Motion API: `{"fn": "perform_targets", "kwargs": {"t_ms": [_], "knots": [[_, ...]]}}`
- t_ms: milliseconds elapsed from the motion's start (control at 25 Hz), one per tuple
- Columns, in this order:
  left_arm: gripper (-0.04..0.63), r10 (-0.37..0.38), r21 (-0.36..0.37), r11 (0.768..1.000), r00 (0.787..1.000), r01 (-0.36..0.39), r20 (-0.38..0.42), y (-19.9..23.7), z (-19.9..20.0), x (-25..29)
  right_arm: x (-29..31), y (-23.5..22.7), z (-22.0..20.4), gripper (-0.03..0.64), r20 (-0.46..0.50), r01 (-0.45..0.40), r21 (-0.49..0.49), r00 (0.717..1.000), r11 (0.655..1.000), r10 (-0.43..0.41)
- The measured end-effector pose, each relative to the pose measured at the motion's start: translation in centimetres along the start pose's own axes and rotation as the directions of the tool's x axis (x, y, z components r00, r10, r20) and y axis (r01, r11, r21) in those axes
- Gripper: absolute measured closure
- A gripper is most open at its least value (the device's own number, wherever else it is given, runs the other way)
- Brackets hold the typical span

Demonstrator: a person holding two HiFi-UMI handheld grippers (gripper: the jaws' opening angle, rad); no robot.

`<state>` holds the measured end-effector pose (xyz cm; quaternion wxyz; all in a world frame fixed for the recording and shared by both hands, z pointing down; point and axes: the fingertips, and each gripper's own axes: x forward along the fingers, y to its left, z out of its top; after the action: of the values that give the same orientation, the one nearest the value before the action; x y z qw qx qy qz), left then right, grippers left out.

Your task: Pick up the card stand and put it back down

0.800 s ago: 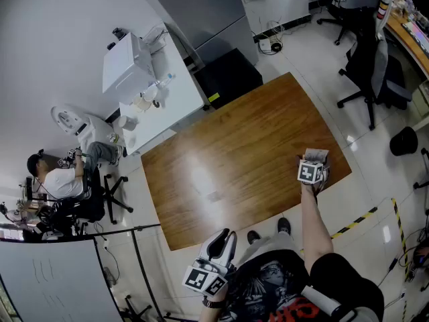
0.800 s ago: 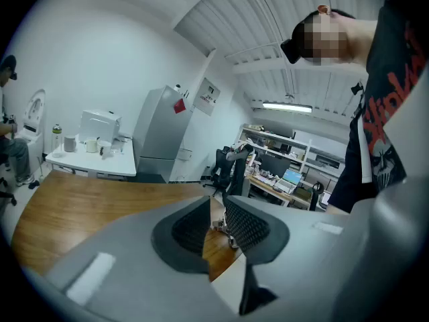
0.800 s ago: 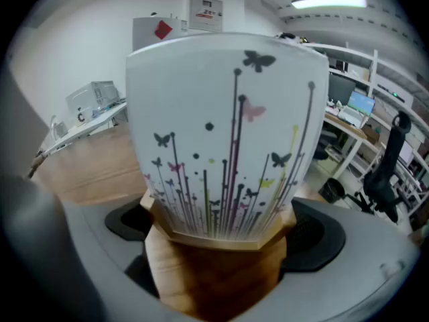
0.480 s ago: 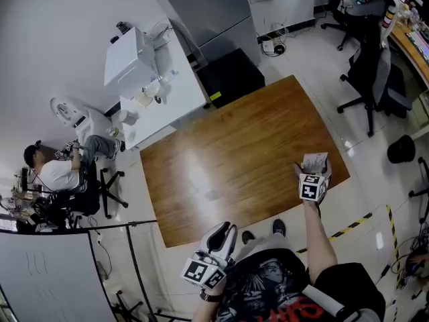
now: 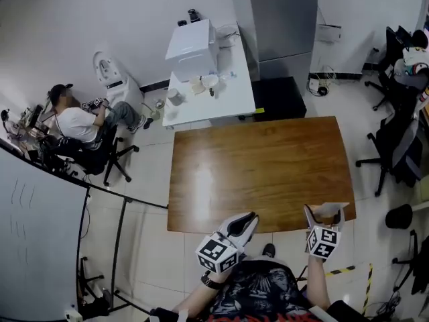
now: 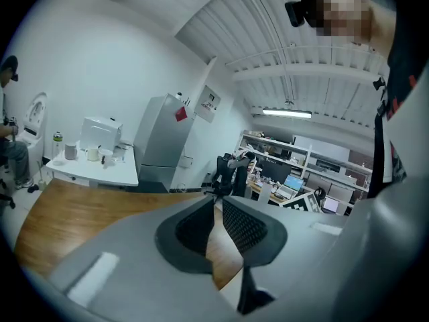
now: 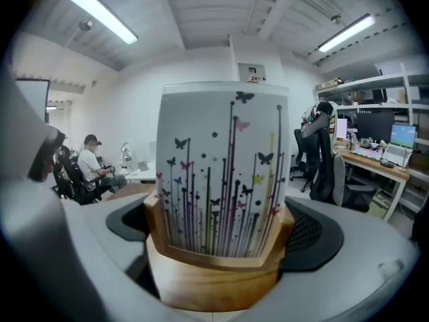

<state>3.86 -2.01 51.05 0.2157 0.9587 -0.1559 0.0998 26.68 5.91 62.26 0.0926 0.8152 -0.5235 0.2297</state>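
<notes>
The card stand (image 7: 213, 274) is a wooden block with an upright white card (image 7: 221, 173) printed with butterflies and stems. It fills the right gripper view. My right gripper (image 7: 221, 237) is shut on the wooden base, one jaw pressing each side. From the head view, the card stand (image 5: 326, 212) hangs in my right gripper (image 5: 325, 210) at the near right edge of the brown wooden table (image 5: 261, 166), clear of its top. My left gripper (image 5: 249, 217) hovers at the table's near edge. Its jaws are shut on nothing, as the left gripper view shows (image 6: 216, 210).
A white side table (image 5: 221, 96) with a white box and cups stands beyond the wooden one, a black cabinet (image 5: 278, 98) beside it. A person (image 5: 77, 123) sits at the left. Office chairs (image 5: 395, 153) stand at the right. A partition (image 5: 33, 227) lines the left.
The head view has swung, so the table now lies square ahead. My right gripper with the card stand has drawn back from over the table's right part to its near edge.
</notes>
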Motion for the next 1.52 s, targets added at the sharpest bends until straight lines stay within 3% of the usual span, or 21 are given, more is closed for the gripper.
{"fn": "perform_targets", "kwargs": {"t_ms": [240, 440, 840, 1040, 1160, 1320, 1520], "knots": [[0.592, 0.048, 0.042, 0.998, 0.998, -0.049, 0.046, 1.4, 0.6, -3.2, -2.6, 1.9, 2.6, 0.051, 0.029, 0.005, -0.022, 1.000, 1.000, -0.005], [0.592, 0.061, -0.013, 0.998, 0.991, -0.060, 0.121, 2.3, 1.1, -5.9, -3.1, 3.5, 2.8, 0.051, 0.029, 0.006, -0.033, 1.000, 0.999, -0.005], [0.592, 0.154, -0.059, 0.987, 0.978, -0.147, 0.137, 5.0, 0.3, -9.9, -2.6, 8.2, 2.7, 0.052, 0.005, -0.081, -0.063, 0.997, 0.995, 0.082], [0.592, 0.221, -0.112, 0.972, 0.964, -0.206, 0.148, 7.3, -0.7, -13.2, -0.7, 14.6, 2.8, 0.052, -0.006, -0.199, -0.103, 0.980, 0.975, 0.200], [0.592, 0.267, -0.157, 0.958, 0.950, -0.242, 0.165, 8.6, -1.1, -15.9, 1.8, 20.1, 2.3, 0.052, -0.016, -0.285, -0.158, 0.958, 0.945, 0.286], [0.592, 0.331, -0.190, 0.934, 0.932, -0.302, 0.145, 10.3, -2.2, -18.6, 8.8, 27.6, -1.0, 0.052, -0.043, -0.392, -0.233, 0.918, 0.890, 0.393], [0.592, 0.389, -0.236, 0.903, 0.916, -0.358, 0.095, 12.3, -4.9, -21.6, 19.0, 36.7, -7.0, 0.052, -0.155, -0.466, -0.263, 0.885, 0.845, 0.440]]}}
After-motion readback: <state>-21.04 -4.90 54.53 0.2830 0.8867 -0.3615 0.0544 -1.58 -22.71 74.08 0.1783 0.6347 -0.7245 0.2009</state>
